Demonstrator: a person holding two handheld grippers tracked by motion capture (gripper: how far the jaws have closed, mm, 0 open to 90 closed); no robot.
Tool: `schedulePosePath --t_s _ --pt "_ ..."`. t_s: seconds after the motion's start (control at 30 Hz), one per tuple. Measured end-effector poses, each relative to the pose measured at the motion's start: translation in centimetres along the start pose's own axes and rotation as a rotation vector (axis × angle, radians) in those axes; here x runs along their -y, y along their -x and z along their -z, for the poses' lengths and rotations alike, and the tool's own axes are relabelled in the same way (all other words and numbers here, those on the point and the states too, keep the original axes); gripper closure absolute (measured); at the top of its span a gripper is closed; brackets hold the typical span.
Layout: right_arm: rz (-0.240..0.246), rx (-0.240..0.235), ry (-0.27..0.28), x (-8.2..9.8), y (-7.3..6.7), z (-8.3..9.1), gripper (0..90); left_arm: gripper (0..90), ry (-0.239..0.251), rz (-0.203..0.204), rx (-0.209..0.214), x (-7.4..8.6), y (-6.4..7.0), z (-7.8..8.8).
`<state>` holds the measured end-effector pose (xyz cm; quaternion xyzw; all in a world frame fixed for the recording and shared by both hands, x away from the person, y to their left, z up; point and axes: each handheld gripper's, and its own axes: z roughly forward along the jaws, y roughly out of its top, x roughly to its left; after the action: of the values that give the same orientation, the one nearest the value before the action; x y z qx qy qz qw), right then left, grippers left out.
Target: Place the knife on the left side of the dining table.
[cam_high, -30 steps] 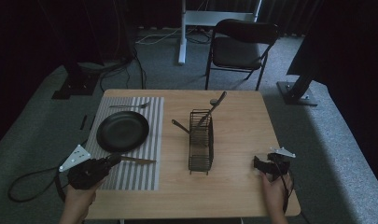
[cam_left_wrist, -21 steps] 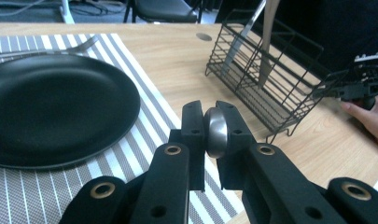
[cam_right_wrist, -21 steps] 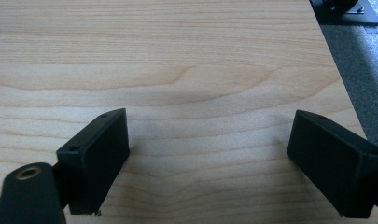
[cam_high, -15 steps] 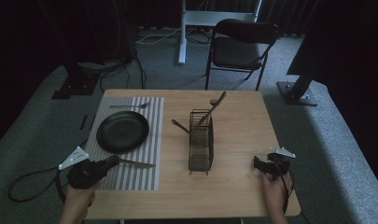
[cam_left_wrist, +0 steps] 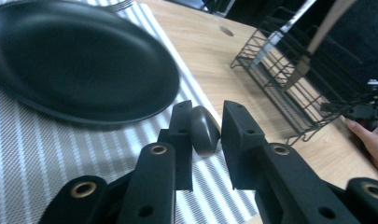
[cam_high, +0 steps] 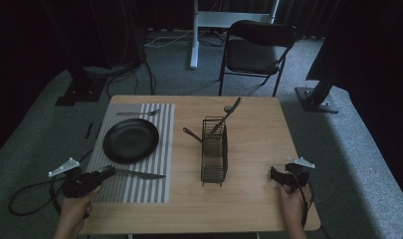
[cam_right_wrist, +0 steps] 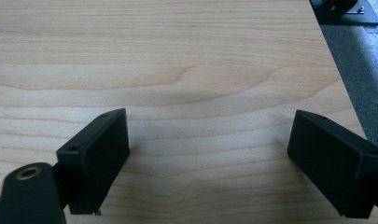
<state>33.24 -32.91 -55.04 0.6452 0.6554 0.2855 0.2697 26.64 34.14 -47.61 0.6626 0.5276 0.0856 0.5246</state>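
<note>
Between the left gripper's (cam_left_wrist: 205, 135) narrowly parted black jaws sits the rounded dark handle end of a table knife (cam_high: 139, 173), touching one jaw; a firm pinch cannot be confirmed. Knife lies on a grey-striped rectangular placemat (cam_high: 159, 149), just beside a round black plate (cam_high: 130, 140). Silver fork (cam_high: 137, 113) at the mat's far edge. Black wire cutlery basket (cam_high: 214, 152) stands mid-table, holding upright utensils. Right gripper (cam_right_wrist: 207, 158): jaws spread wide over bare light wooden table (cam_right_wrist: 186, 56), pinching nothing.
</note>
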Motion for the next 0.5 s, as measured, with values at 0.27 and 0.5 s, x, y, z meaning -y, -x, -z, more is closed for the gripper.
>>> schedulePosePath --t_s 0.27,0.5 --pt "0.000 0.000 0.000 0.0 0.0 0.0 11.7 66.0 -0.030 0.019 -0.004 1.6 -3.3 -0.8" --pt "0.000 0.000 0.000 0.0 0.0 0.0 11.7 65.0 -0.063 0.062 -0.012 2.9 -5.2 -1.5"
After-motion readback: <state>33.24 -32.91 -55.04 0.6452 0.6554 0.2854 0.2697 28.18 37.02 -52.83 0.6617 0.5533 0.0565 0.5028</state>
